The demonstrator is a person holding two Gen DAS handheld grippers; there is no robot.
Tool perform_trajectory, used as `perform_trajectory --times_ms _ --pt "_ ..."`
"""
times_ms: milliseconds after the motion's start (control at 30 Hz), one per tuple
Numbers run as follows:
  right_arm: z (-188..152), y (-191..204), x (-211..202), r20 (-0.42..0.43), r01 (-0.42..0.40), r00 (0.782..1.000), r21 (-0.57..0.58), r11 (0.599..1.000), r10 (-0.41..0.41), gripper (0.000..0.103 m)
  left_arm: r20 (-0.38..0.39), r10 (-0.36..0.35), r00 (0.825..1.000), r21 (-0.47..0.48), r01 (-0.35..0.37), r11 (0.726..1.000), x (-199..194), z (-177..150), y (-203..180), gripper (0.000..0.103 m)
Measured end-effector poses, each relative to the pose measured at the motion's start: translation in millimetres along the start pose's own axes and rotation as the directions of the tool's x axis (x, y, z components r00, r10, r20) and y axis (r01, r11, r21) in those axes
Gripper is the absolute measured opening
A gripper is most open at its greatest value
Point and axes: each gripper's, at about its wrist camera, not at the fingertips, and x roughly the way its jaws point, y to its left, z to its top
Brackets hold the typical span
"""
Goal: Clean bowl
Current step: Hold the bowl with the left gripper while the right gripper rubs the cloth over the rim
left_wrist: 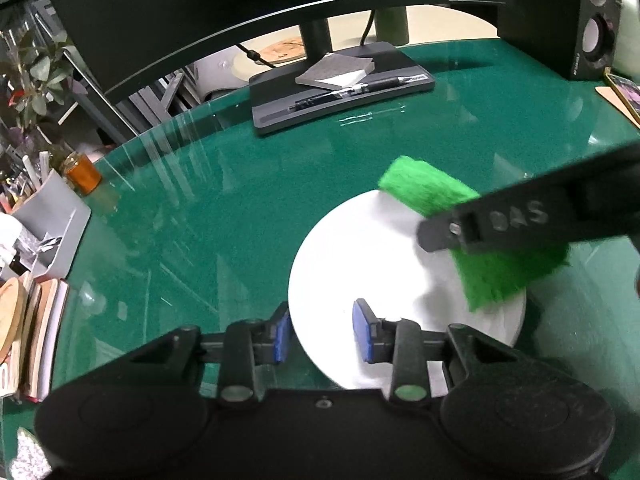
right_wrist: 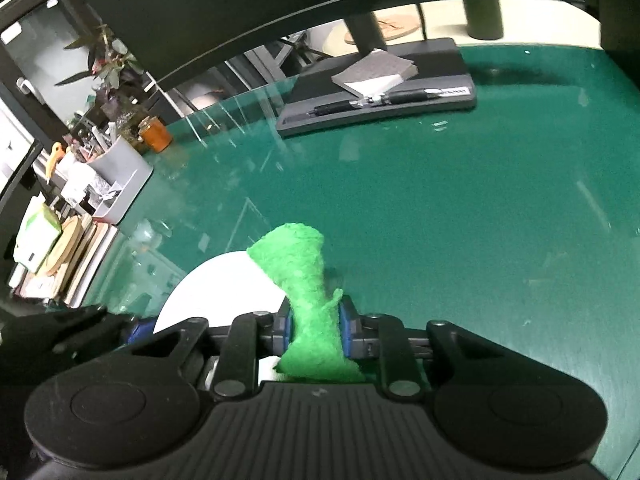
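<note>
1. Nearest in the left wrist view, we see the left tool [left_wrist: 322, 330] with its blue pads [left_wrist: 362, 332] set astride the near rim of the white bowl [left_wrist: 360, 264]: one pad outside the rim, one inside; whether they press on the rim we cannot tell
2. In the right wrist view, we see the right tool [right_wrist: 314, 330] closed on a green scouring cloth [right_wrist: 298, 256], which is pinched at its waist between the blue pads [right_wrist: 346, 330] and flares out ahead of them
3. We find the bowl resting on the green glass tabletop [left_wrist: 240, 208], with the cloth's far end lying over the bowl's far right rim
4. Farther off, we note a dark monitor base [left_wrist: 340, 88] bearing a pen [left_wrist: 352, 94] and a grey notepad [left_wrist: 334, 70]
5. At the left edge, we see a grey organiser [left_wrist: 52, 228], an amber jar [left_wrist: 82, 172], stacked books [left_wrist: 44, 336] and a plant [left_wrist: 38, 76]
6. At the far right, we see a speaker [left_wrist: 596, 20]
</note>
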Motion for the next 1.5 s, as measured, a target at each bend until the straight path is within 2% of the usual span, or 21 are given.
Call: perform_trajectory --times_ms 133,167,233,400,533,600,667,700,800,1000,1267,1400,1433,1500 --pt "0 -3 -4 -0.011 -0.024 1.000 -0.001 1.000 0.024 0.026 -0.001 0.007 1.000 0.005 -0.007 1.000 0 1 -1 0.032" --pt "-1 -4 -6 -0.013 -0.031 0.999 0.001 1.000 0.031 0.033 -0.001 0.009 1.000 0.007 -0.009 1.000 0 1 -2 0.032" --pt "-1 -5 -11 -0.011 -0.036 0.999 0.000 0.999 0.036 0.038 -0.002 0.014 1.000 0.012 -0.014 1.000 0 1 -3 0.032" --pt "-1 -10 -27 0.017 -0.039 0.999 0.018 0.999 0.039 0.043 -0.001 0.024 1.000 0.023 -0.024 0.999 0 1 -5 0.032" --pt "2 -13 -31 0.035 -0.044 0.998 0.036 0.998 0.043 0.051 -0.002 0.031 1.000 0.027 -0.031 0.999 0 1 -6 0.032" --pt "2 -15 -32 0.046 -0.051 0.998 0.045 0.998 0.049 0.050 -0.002 0.031 1.000 0.024 -0.031 0.999 -1 0 -6 0.032" --pt "2 -17 -31 0.039 -0.075 0.997 0.059 0.995 0.073 0.017 -0.002 0.033 0.999 0.025 -0.033 0.999 -1 0 -7 0.032" --pt "1 -18 -30 0.035 -0.087 0.996 0.066 0.994 0.085 0.014 -0.002 0.034 0.999 0.024 -0.034 0.999 -1 0 -7 0.032" --pt "0 -11 -30 0.050 -0.066 0.997 0.039 0.997 0.064 0.013 -0.002 0.037 0.999 0.023 -0.037 0.999 0 0 -7 0.032" --pt "2 -11 -27 0.074 -0.077 0.995 0.054 0.996 0.072 0.013 -0.001 0.043 0.999 0.021 -0.043 0.999 0 1 -8 0.032" --pt "-27 -12 -43 -0.003 -0.093 0.996 0.086 0.992 0.094 0.019 0.001 0.031 1.000 0.019 -0.031 0.999 0 3 -9 0.033" --pt "-16 -15 -34 0.017 -0.082 0.997 0.095 0.992 0.081 0.016 -0.002 0.017 1.000 0.025 -0.017 1.000 -4 -2 -10 0.032" --pt "-10 -16 -29 0.029 -0.076 0.997 0.092 0.993 0.073 0.016 -0.007 0.012 1.000 0.018 -0.012 1.000 -5 -2 -9 0.029" --pt "0 -13 -19 0.031 -0.072 0.997 0.071 0.995 0.070 0.018 -0.018 0.002 1.000 0.004 -0.002 1.000 -5 -2 -6 0.029"
